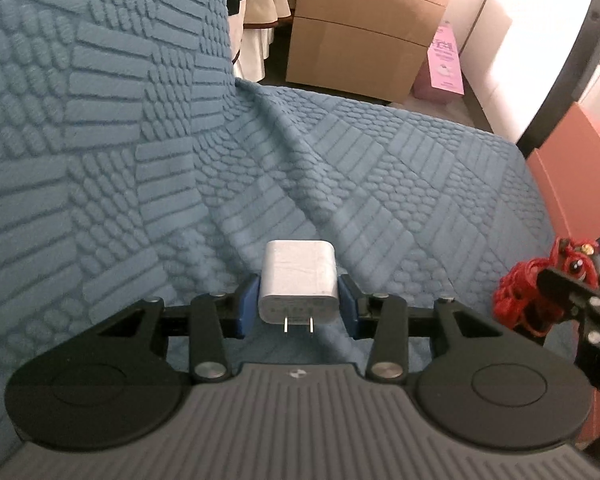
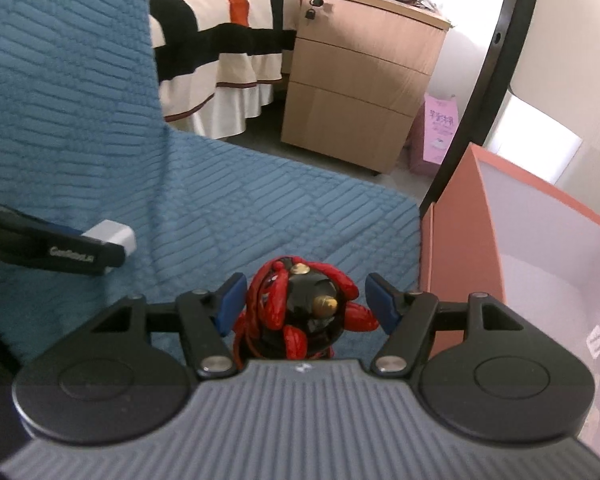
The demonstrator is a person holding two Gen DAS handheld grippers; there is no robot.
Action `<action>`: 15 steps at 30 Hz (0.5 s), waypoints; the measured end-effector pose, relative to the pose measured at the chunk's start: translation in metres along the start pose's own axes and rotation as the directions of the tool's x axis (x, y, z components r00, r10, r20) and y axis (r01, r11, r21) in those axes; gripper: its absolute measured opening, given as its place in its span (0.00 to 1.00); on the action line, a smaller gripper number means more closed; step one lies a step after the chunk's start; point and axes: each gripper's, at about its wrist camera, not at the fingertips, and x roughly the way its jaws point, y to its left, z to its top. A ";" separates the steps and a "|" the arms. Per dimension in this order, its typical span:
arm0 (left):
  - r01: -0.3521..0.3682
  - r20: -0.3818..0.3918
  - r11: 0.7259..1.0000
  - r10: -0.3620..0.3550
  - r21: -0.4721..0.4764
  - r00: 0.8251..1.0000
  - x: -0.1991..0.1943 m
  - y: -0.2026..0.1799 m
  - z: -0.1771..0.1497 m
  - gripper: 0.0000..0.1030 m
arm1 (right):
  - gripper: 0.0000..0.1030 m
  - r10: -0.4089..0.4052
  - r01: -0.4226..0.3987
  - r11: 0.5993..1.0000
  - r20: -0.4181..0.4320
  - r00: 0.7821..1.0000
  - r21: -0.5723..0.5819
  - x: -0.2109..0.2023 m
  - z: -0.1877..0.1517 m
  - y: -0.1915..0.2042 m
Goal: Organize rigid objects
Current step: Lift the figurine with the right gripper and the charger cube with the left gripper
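My left gripper (image 1: 299, 298) is shut on a white plug adapter (image 1: 298, 280), prongs toward the camera, held just above the blue textured sofa cover (image 1: 380, 184). The adapter also shows in the right wrist view (image 2: 114, 238) at the tip of the left gripper. My right gripper (image 2: 302, 302) holds a red and black figurine with red cord (image 2: 300, 308) between its blue pads; the left pad touches it, a small gap shows at the right pad. The figurine and right gripper show at the right edge of the left wrist view (image 1: 540, 284).
An orange box with a white inside (image 2: 540, 248) stands to the right of the sofa seat. Behind are a wooden drawer cabinet (image 2: 360, 80), a striped bed (image 2: 220, 40), a pink bag (image 2: 440, 128) and a curved black bar (image 2: 488, 80).
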 end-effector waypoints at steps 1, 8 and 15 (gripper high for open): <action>0.005 -0.002 1.000 -0.005 0.008 1.000 -0.002 -0.001 -0.002 0.47 | 0.67 0.008 -0.008 1.000 0.001 1.000 -0.002 -0.005 -0.002 0.001; 0.031 -0.011 0.999 -0.031 0.030 0.999 -0.013 -0.007 -0.017 0.47 | 0.67 0.046 -0.047 0.999 0.004 0.999 0.010 -0.028 -0.017 -0.002; 0.059 -0.022 0.996 -0.058 0.060 0.998 -0.035 -0.026 -0.042 0.47 | 0.67 0.074 -0.074 0.995 0.005 0.997 0.060 -0.047 -0.036 -0.007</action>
